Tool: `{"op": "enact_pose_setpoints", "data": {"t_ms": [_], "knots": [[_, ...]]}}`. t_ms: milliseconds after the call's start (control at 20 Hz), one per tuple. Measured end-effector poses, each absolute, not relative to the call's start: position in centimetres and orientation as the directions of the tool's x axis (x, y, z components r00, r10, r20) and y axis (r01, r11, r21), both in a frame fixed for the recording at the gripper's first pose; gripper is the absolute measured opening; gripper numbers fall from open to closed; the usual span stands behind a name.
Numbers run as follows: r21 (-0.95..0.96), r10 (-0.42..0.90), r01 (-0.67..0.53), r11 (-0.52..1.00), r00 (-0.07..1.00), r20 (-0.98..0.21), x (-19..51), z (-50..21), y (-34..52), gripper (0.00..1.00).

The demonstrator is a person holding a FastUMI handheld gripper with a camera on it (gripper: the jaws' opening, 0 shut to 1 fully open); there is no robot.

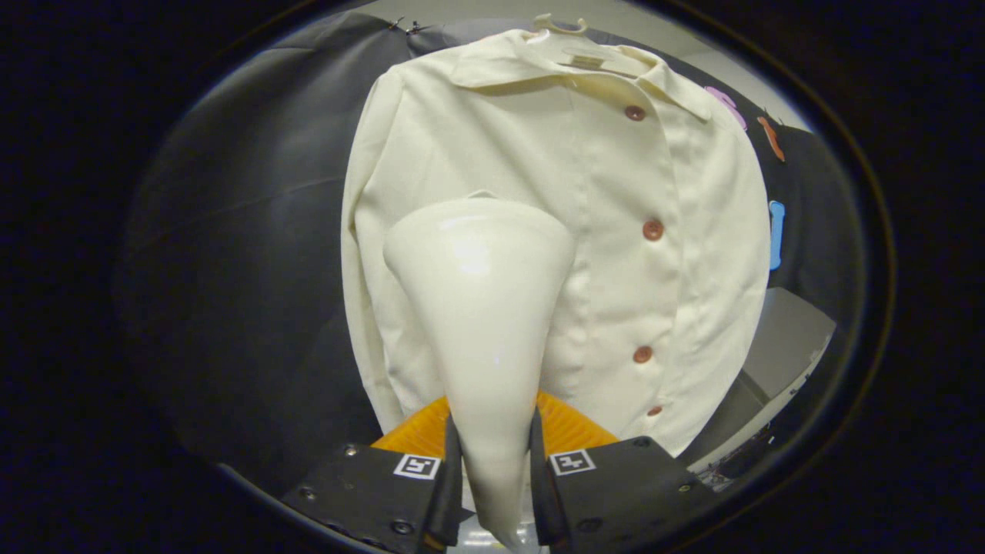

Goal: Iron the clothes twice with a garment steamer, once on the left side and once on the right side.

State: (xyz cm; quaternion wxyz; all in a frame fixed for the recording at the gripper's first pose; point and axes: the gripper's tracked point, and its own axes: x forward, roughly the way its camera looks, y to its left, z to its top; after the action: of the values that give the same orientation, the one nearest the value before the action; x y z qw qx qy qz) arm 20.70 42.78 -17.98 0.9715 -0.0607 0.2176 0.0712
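A glossy cream plastic garment steamer [481, 308], cone-shaped and widening away from the camera, was held upright in the gripper [495, 469], whose two fingers were closed against its narrow handle from either side. Its long axis ran straight forward from the jaws, and its broad head was set against, or just before, a cream button-front shirt [616, 231] hung on a pale plastic hanger [560, 26] in front of the dark booth cloth. The head was placed over the panel on the near side of the column of reddish-brown buttons [652, 229], about mid-height; actual contact could not be judged. A stroke along that panel was judged to be the step in hand.
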Motion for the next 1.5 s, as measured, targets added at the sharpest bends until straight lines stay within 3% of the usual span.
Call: {"op": "enact_pose_setpoints", "data": {"t_ms": [1150,1500], "knots": [[-0.178,-0.017,-0.159,0.971,0.697,-0.717,17.4,-39.4,39.2,0.38],[-0.147,0.027,-0.188,0.971,0.696,-0.717,15.1,-39.0,39.1,0.38]]}}
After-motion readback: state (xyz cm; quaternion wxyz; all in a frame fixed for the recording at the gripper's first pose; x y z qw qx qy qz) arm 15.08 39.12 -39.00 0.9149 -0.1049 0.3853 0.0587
